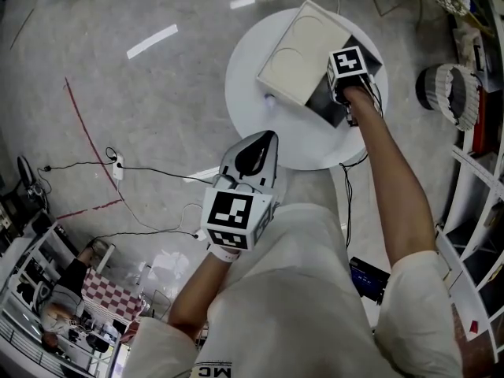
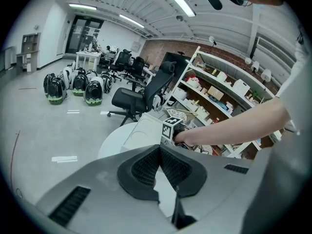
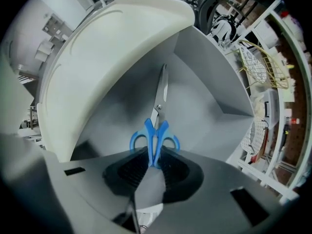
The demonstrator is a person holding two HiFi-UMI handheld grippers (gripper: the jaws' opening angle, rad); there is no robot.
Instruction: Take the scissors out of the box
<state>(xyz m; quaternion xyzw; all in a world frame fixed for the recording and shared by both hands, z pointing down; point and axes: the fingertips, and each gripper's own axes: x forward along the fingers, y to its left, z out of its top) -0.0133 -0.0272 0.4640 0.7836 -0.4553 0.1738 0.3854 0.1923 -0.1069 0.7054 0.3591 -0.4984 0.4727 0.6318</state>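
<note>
The scissors [image 3: 156, 130] have blue handles and steel blades that point deeper into the grey box [image 3: 209, 82]. They lie on its floor under the raised white lid [image 3: 112, 52]. My right gripper [image 3: 155, 161] is shut on the scissors' handles where the two loops meet. In the head view the box [image 1: 303, 50] stands on a round white table [image 1: 252, 109], and my right gripper [image 1: 347, 97] reaches into its dark opening; the scissors are hidden there. My left gripper [image 1: 266, 138] is held back at the table's near edge, jaws shut and holding nothing [image 2: 158, 150].
Metal shelving [image 1: 480, 211] with goods runs along the right. Cables and a power strip [image 1: 118, 166] lie on the floor at the left, with a red line [image 1: 83, 124] beside them. A black device [image 1: 368, 278] lies on the floor by my right arm. A black office chair [image 2: 139, 96] stands behind the table.
</note>
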